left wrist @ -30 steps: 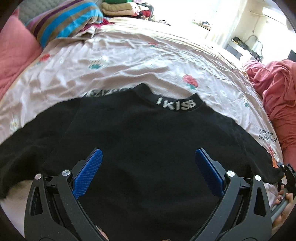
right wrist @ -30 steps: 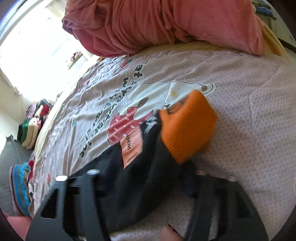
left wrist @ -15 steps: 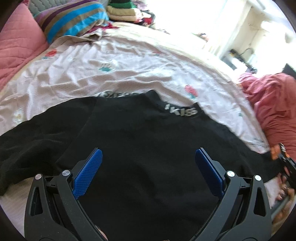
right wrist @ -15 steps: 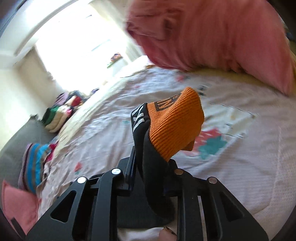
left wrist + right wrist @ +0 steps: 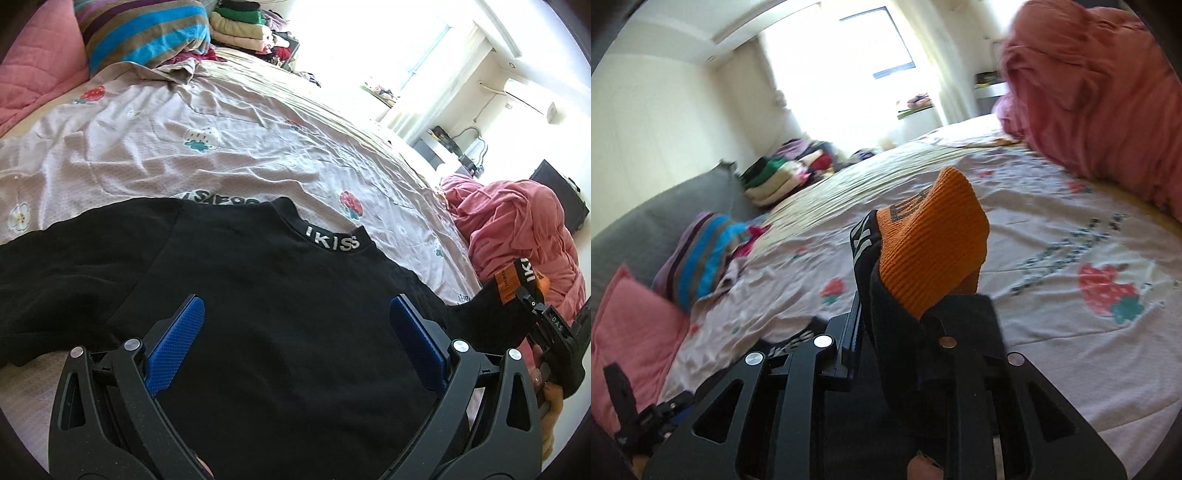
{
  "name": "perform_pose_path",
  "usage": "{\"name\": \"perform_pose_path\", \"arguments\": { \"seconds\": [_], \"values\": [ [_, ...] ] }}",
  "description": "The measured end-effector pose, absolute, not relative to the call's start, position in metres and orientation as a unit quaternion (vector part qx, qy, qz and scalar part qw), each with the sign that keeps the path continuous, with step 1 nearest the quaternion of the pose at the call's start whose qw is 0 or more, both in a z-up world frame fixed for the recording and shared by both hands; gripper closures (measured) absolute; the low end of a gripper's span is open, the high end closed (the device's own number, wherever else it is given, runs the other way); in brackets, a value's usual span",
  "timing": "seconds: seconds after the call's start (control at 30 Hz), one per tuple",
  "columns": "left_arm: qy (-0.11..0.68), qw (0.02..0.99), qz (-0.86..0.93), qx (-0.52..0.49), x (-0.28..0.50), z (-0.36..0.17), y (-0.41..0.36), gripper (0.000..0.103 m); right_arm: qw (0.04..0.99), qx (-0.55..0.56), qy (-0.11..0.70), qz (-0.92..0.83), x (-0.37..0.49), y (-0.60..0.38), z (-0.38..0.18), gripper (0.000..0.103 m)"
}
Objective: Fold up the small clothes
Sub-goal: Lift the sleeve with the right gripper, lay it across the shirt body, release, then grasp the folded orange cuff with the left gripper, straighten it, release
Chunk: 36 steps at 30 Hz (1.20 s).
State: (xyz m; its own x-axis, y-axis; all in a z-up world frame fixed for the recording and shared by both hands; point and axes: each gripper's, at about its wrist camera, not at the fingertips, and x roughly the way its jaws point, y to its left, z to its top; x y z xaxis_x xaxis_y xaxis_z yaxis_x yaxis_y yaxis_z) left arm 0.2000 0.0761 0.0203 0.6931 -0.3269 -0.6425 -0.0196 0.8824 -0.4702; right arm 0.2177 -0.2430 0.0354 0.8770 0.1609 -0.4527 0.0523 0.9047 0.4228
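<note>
A small black sweater [image 5: 266, 295] with white letters on its collar [image 5: 332, 242] lies flat on the bed. My left gripper [image 5: 295, 325] hovers open above its chest, blue pads [image 5: 173, 339] wide apart with nothing between them. At the right, my right gripper [image 5: 532, 299] is shut on the sweater's sleeve and holds it off the bed. In the right wrist view the orange cuff [image 5: 934, 254] sticks up from the closed right gripper [image 5: 897, 306], the black sleeve [image 5: 901, 354] clamped between the jaws. A hand [image 5: 550, 398] holds that gripper.
The pale printed bedsheet [image 5: 221, 147] spreads beyond the sweater. A crumpled pink blanket [image 5: 517, 236] lies at the right, a striped pillow [image 5: 144, 33] and pink cushion [image 5: 33, 74] at the far left, folded clothes [image 5: 240, 22] stacked behind. A window [image 5: 864, 55] shines bright.
My right gripper closed on the orange-cuffed sleeve and lifted it off the bed, rolling as it rose. The left gripper shifted slightly over the sweater and stayed open.
</note>
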Motion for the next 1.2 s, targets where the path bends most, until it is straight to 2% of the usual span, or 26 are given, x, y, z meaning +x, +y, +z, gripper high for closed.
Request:
{"name": "perform_pose_path", "arguments": {
  "seconds": [0.3,0.63,0.73,0.83,1.03,1.13,1.2],
  "values": [
    [0.386,0.873,-0.096,-0.282,0.200,0.012,0.096,0.009,0.946,0.165,0.265,0.084,0.234,-0.168,0.037,0.083],
    [0.389,0.846,-0.124,-0.342,0.201,0.003,0.105,0.009,0.944,0.107,0.292,0.110,0.250,-0.110,0.014,0.080],
    [0.391,0.837,-0.132,-0.359,0.201,-0.002,0.107,0.009,0.939,0.102,0.306,0.120,0.255,-0.098,0.005,0.068],
    [0.396,0.828,-0.136,-0.372,0.201,-0.008,0.108,0.009,0.932,0.101,0.318,0.143,0.255,-0.091,-0.001,0.051],
    [0.415,0.812,-0.153,-0.381,0.206,-0.021,0.095,0.010,0.925,0.111,0.326,0.160,0.245,-0.098,-0.002,0.049],
    [0.423,0.811,-0.165,-0.368,0.209,-0.024,0.083,0.018,0.924,0.119,0.331,0.153,0.240,-0.108,-0.001,0.049],
    [0.429,0.811,-0.170,-0.359,0.214,-0.026,0.074,0.032,0.923,0.124,0.333,0.146,0.236,-0.116,-0.001,0.049]
  ]
}}
